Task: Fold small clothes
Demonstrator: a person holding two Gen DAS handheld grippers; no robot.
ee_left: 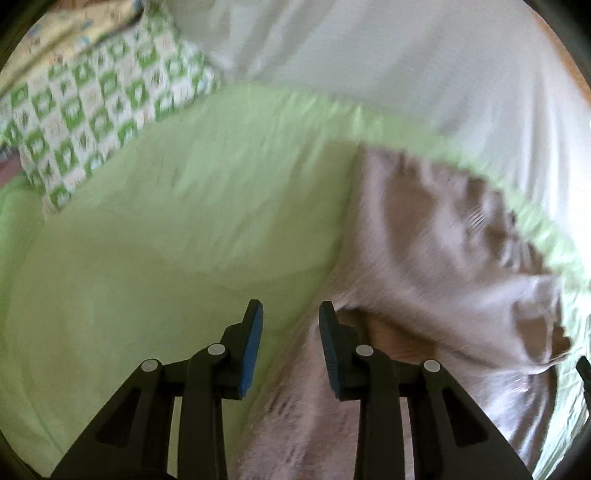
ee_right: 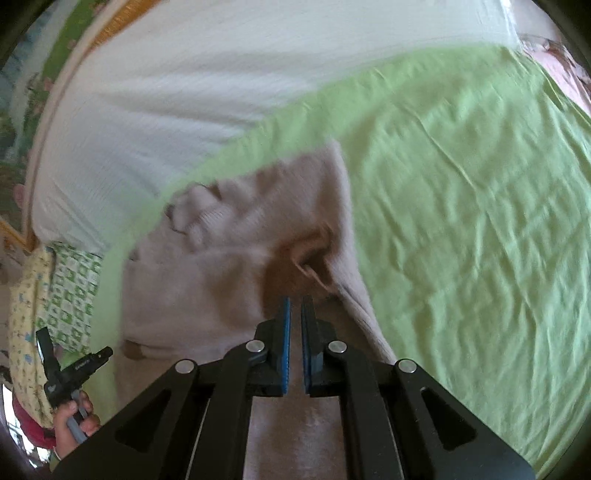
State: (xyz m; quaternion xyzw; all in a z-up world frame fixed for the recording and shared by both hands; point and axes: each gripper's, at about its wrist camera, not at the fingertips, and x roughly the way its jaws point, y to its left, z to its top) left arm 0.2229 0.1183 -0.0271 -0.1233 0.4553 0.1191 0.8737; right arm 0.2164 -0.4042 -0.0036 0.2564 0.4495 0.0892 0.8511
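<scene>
- A light green sheet (ee_right: 461, 206) is covering the bed and filling most of both views, creased on the right in the right wrist view.
- A white cloth (ee_right: 177, 92) is lying along the far edge of the green sheet.
- A pale pinkish-beige garment (ee_right: 229, 258) is lying rumpled on the green sheet, its far edge bunching near the white cloth; in the left wrist view it is spreading from the right side down under the tool.
- A green-and-white checked pillow (ee_left: 92, 110) is resting at the far left corner of the sheet, with a yellow printed fabric (ee_left: 66, 33) just behind it.
- The left tool (ee_left: 291, 314) is hanging over the garment's near edge with its blue pads standing apart; nothing is pressed between them.
- The right tool (ee_right: 296, 306) is pointing down over the garment with its pads almost together, a thin gap showing; I cannot tell whether cloth is pinched there.
- A hand (ee_right: 74, 424) is gripping the left tool's handle at the lower left of the right wrist view.
</scene>
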